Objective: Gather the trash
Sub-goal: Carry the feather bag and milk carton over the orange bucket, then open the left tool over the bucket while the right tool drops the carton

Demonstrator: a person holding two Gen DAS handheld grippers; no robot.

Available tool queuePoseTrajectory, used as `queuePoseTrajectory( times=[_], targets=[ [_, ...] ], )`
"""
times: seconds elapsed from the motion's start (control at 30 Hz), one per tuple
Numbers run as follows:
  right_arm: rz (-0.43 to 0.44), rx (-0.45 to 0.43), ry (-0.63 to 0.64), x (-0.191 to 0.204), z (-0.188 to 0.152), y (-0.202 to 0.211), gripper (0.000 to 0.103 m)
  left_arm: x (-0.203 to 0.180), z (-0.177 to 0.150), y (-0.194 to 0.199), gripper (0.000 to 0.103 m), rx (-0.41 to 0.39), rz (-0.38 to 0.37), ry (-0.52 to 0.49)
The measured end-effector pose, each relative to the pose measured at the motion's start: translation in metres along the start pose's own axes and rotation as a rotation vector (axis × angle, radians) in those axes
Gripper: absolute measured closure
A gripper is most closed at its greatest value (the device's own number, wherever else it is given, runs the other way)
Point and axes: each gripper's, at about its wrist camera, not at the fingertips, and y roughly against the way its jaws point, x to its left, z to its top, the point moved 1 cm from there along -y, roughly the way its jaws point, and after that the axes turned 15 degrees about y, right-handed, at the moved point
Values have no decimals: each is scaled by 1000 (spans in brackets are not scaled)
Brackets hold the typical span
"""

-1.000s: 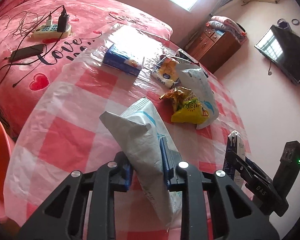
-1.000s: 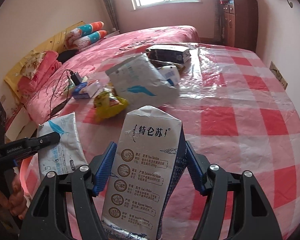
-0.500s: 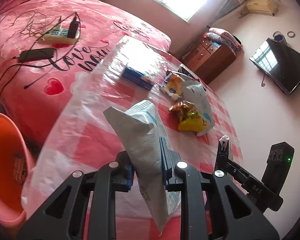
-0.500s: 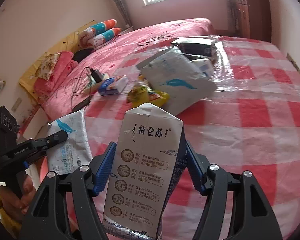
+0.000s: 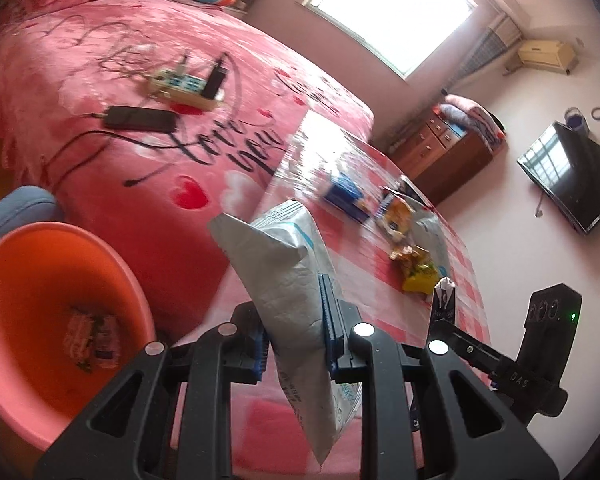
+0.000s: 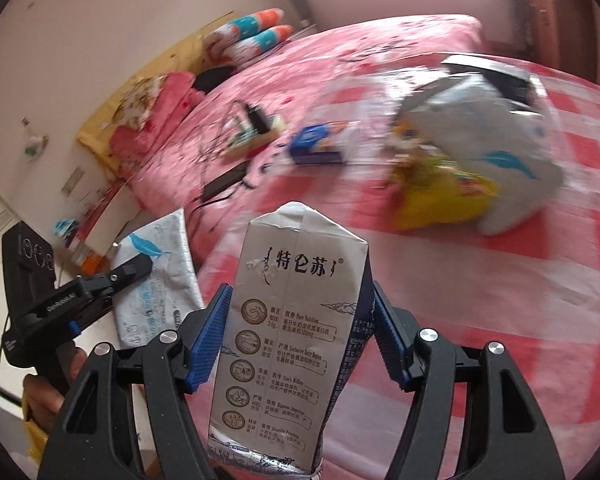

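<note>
My left gripper (image 5: 296, 320) is shut on a white plastic packet (image 5: 288, 280) with a blue feather mark, held past the table's left edge, next to an orange basin (image 5: 32, 292) on the floor that holds a few wrappers (image 5: 92, 336). The same packet (image 6: 156, 276) shows at the left in the right wrist view. My right gripper (image 6: 296, 340) is shut on a flattened milk carton (image 6: 288, 340), held over the checked table (image 6: 500, 300). The carton (image 5: 444, 300) also shows at the right in the left wrist view.
On the table lie a yellow snack bag (image 6: 440, 196), a large white packet (image 6: 492, 140), a blue box (image 6: 316, 144) and a dark box (image 6: 496, 72). A pink bed (image 5: 120, 80) with a power strip (image 5: 184, 88) and phone (image 5: 140, 118) lies beside it.
Both grippers have swung left, away from the table's middle, with their loads. The orange basin has come into the left wrist view, and the left packet now hangs beyond the table edge.
</note>
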Motion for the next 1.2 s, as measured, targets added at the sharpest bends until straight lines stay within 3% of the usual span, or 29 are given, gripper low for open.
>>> queuePoseTrajectory(
  times=[0.47, 0.73, 0.77, 0.8, 0.83, 0.87, 0.93, 1.07, 1.2],
  targets=[
    [209, 80, 198, 125, 52, -81, 36, 109, 27, 65, 80, -117, 143, 152],
    [236, 114, 286, 179, 58, -131, 35, 157, 28, 74, 79, -134, 217, 216],
    [234, 124, 291, 184, 57, -137, 33, 160, 27, 73, 79, -132, 226, 222],
    [219, 144, 295, 186, 55, -144, 22, 165, 26, 71, 78, -128, 241, 226],
    [204, 153, 287, 185, 52, -147, 15, 170, 25, 69, 70, -125, 270, 227],
    [202, 156, 275, 182, 50, -148, 14, 172, 24, 67, 52, -129, 293, 228],
    [198, 158, 256, 175, 47, -147, 14, 178, 21, 70, 35, -161, 320, 234],
    [138, 121, 240, 158, 43, -129, 12, 179, 19, 77, 20, -248, 324, 218],
    [99, 43, 235, 141, 39, -104, 12, 171, 19, 81, 17, -311, 319, 184]
  ],
)
